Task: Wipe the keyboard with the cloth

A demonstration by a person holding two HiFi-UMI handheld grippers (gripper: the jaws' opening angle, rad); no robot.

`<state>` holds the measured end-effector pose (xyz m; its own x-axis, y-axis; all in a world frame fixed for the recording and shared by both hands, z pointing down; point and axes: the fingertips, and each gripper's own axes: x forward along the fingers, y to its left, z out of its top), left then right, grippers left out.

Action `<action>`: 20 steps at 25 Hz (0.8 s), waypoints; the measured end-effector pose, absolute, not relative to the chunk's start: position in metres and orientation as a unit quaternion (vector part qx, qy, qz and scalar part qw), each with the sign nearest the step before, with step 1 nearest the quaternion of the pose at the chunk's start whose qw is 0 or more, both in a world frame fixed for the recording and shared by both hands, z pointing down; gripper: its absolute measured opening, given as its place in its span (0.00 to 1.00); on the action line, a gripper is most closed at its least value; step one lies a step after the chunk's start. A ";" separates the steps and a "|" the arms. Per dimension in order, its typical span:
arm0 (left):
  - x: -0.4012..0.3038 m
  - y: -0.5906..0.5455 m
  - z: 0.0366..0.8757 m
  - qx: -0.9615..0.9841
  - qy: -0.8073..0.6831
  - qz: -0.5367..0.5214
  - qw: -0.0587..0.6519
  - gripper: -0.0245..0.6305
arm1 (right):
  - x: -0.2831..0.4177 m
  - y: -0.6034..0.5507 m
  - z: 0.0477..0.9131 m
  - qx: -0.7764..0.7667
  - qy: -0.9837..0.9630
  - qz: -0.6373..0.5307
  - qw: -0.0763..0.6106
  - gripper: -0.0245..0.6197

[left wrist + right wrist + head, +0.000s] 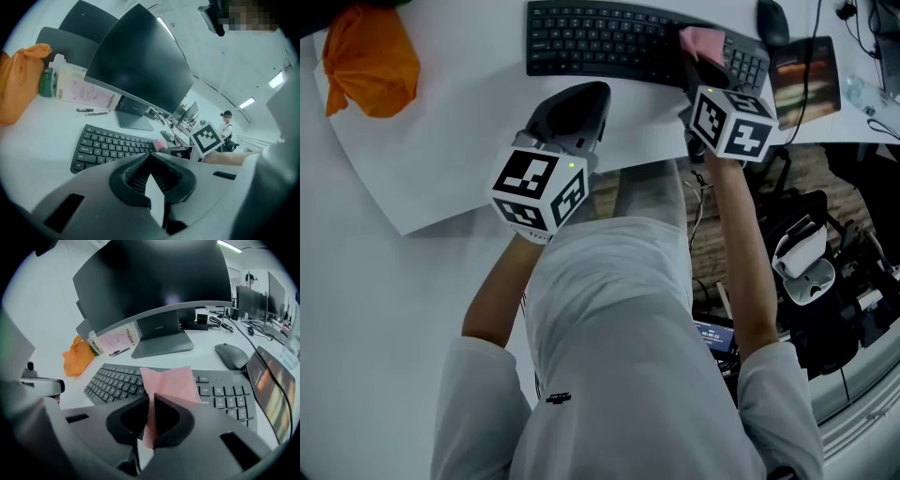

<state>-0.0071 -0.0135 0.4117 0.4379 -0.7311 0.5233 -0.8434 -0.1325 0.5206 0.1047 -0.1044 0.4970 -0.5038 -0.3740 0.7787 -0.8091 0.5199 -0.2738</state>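
A black keyboard [609, 42] lies on the white desk at the far side. A pink cloth [703, 41] rests over its right part, and my right gripper [705, 66] is shut on it. In the right gripper view the pink cloth [168, 383] fans out from between the closed jaws above the keyboard [140, 380]. My left gripper [574, 105] hovers over the desk just in front of the keyboard, shut with nothing in it. From the left gripper view the keyboard [110, 145] lies ahead, with the cloth [160, 144] at its right end.
An orange cloth bundle [370, 61] lies at the desk's far left. A black mouse [772, 21] and a dark tablet [806, 75] sit right of the keyboard. A monitor stand [164, 341] rises behind it. Below the desk edge [441, 220] are cables and gear.
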 end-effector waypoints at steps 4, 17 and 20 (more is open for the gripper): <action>-0.017 -0.010 0.412 0.744 -0.533 0.072 0.396 0.07 | 0.095 -0.104 0.496 0.365 -0.806 0.330 0.330 0.07; -0.035 0.003 0.411 0.728 -0.558 0.055 0.396 0.07 | 0.056 -0.088 0.495 0.329 -0.819 0.332 0.332 0.07; -0.042 0.006 0.411 0.722 -0.564 0.051 0.397 0.07 | 0.045 -0.084 0.494 0.319 -0.823 0.329 0.336 0.07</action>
<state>-0.0421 0.0062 0.4110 0.3579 -0.7743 0.5219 -0.8558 -0.0483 0.5151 0.0454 -0.0841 0.4944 -0.5718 -0.3034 0.7622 -0.7453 0.5805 -0.3280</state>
